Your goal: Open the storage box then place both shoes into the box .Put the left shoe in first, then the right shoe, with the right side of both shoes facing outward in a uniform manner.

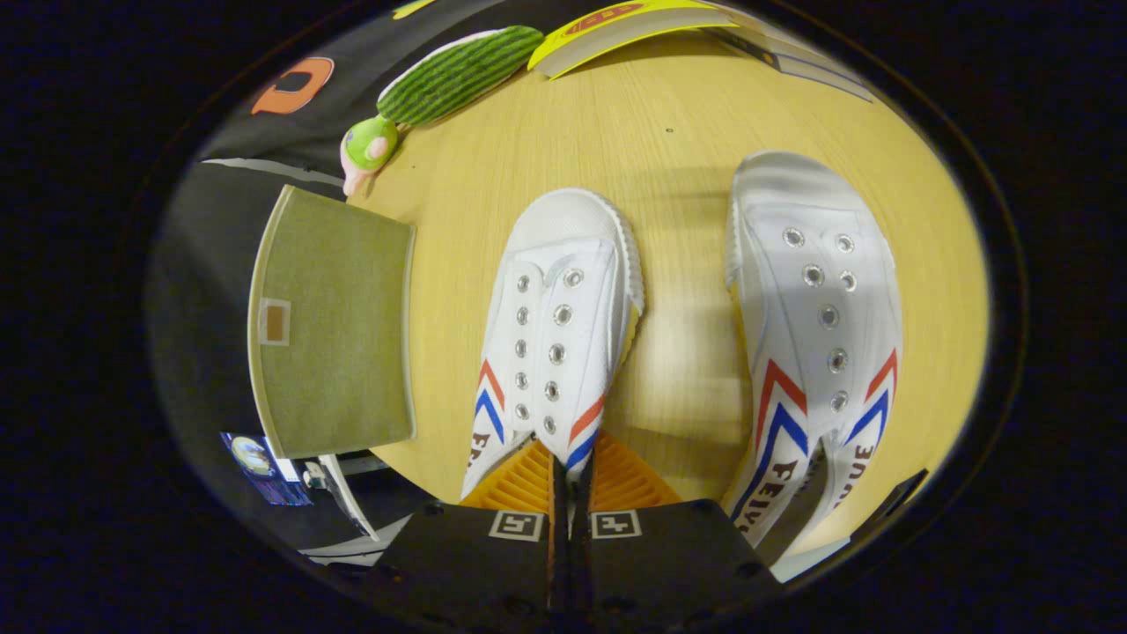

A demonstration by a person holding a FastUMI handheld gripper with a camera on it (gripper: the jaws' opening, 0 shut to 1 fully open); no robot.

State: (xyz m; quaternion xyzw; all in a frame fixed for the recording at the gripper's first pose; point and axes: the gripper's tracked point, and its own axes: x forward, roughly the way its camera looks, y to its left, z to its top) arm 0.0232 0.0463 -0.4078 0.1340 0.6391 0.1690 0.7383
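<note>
My gripper (pixel 572 480) is shut on the white canvas shoe (pixel 559 326), with the side wall of the shoe's collar pinched between both fingers. That shoe's toe points away from me and it has red and blue chevrons by the heel. A second matching white shoe (pixel 814 326) lies on the wooden table (pixel 669 132) to the right, toe also pointing away, apart from the first. The olive-green fabric storage box (pixel 339 326) stands left of the held shoe at the table's edge. It shows a flat panel with a small label window; I cannot tell whether it is open.
A green striped plush toy (pixel 440 79) lies at the far left of the table beyond the box. A yellow booklet (pixel 625 26) and another flat printed sheet (pixel 801 62) lie at the far edge. Bare wood shows between and beyond the shoes.
</note>
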